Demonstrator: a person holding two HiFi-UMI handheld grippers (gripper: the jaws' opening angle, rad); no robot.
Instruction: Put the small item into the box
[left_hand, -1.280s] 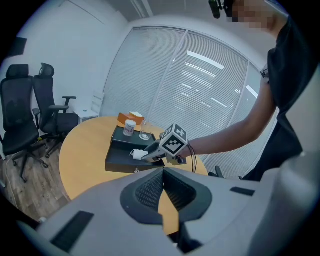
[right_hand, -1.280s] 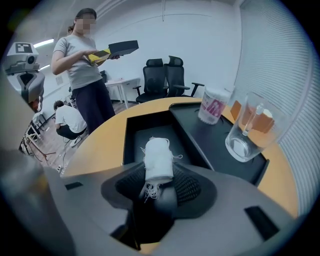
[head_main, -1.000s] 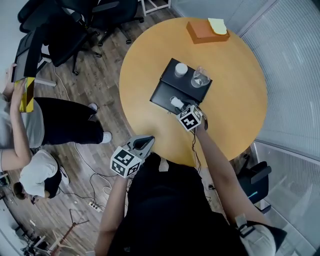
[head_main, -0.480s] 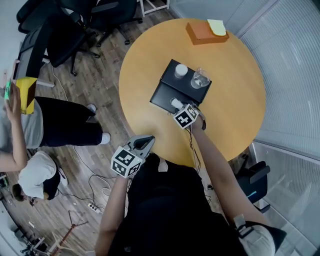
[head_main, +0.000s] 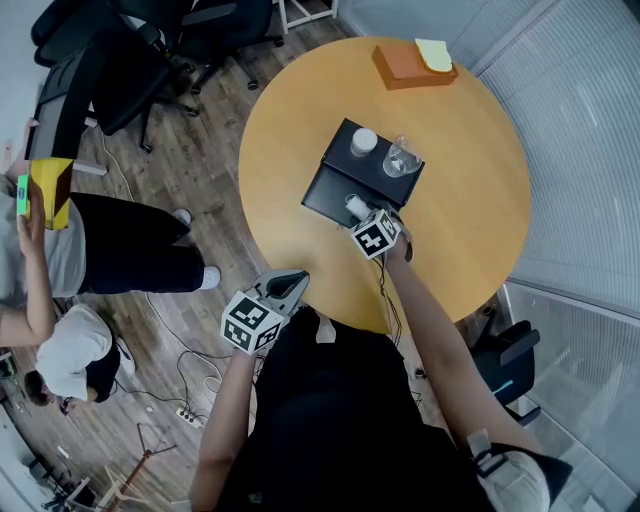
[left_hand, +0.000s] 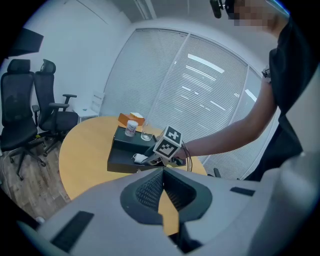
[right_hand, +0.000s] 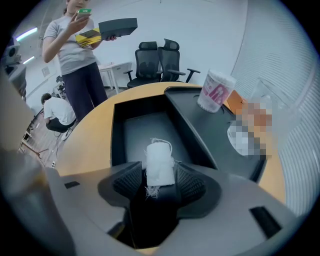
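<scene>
1. Black box (head_main: 325, 192) lies open on the round wooden bench (head_main: 470, 210) in the head view, with a cup (head_main: 363, 141) and a glass (head_main: 400, 157) standing on its raised half. The right claw (head_main: 360, 213) reaches over the open tray. The left claw (head_main: 290, 285) hangs off the bench edge, near the person's body.
2. Left gripper view: the left claw's jaws are closed together with nothing between them, and they point toward the box.
3. Right gripper view: the right claw's jaws are opening. The small white roll (right_hand: 160, 162) stands between them over the tray floor, with a gap at one pad. I cannot tell whether it rests on the floor.
</scene>
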